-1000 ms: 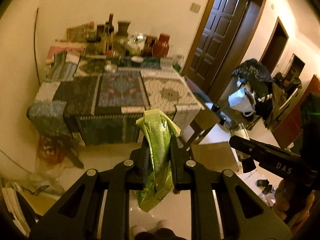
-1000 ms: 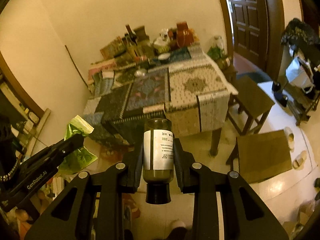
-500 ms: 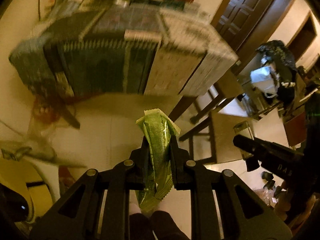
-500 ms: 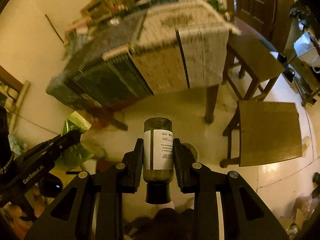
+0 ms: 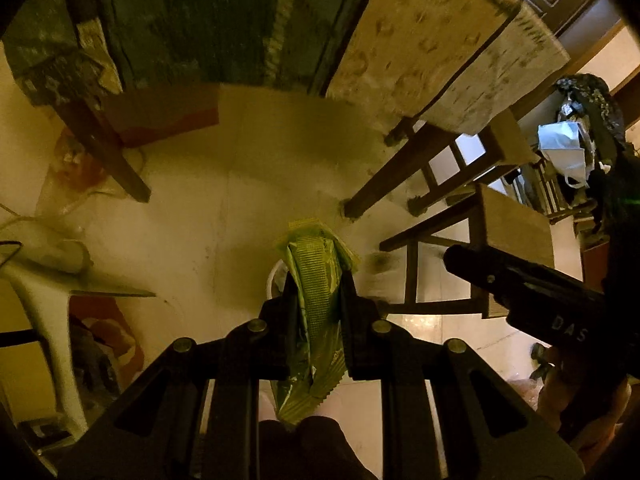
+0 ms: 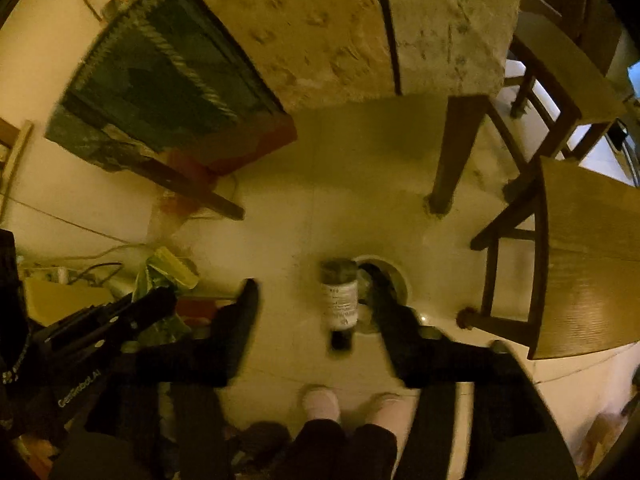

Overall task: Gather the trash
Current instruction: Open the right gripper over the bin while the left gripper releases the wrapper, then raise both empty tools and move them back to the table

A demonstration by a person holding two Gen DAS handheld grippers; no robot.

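My left gripper (image 5: 318, 280) is shut on a green foil snack wrapper (image 5: 316, 308) and points down at the floor. The wrapper (image 6: 164, 276) and left gripper (image 6: 160, 300) also show at the left of the right wrist view. My right gripper (image 6: 316, 292) is open wide. A dark glass bottle with a white label (image 6: 340, 300) is loose between its fingers, neck toward the camera, blurred, above a round white-rimmed bin (image 6: 394, 280) on the floor. The right gripper (image 5: 452, 258) shows at the right of the left wrist view.
A table with a patterned cloth (image 6: 340, 32) stands ahead, its legs (image 6: 448, 168) on the pale floor. A wooden stool (image 6: 584, 264) is at the right. The person's pink slippers (image 6: 320, 402) are below. Cables and clutter (image 6: 68, 280) lie at the left.
Both grippers tilted down from the table to the floor. The right gripper opened and let go of the bottle, which is now loose over the bin. The left still holds the wrapper.
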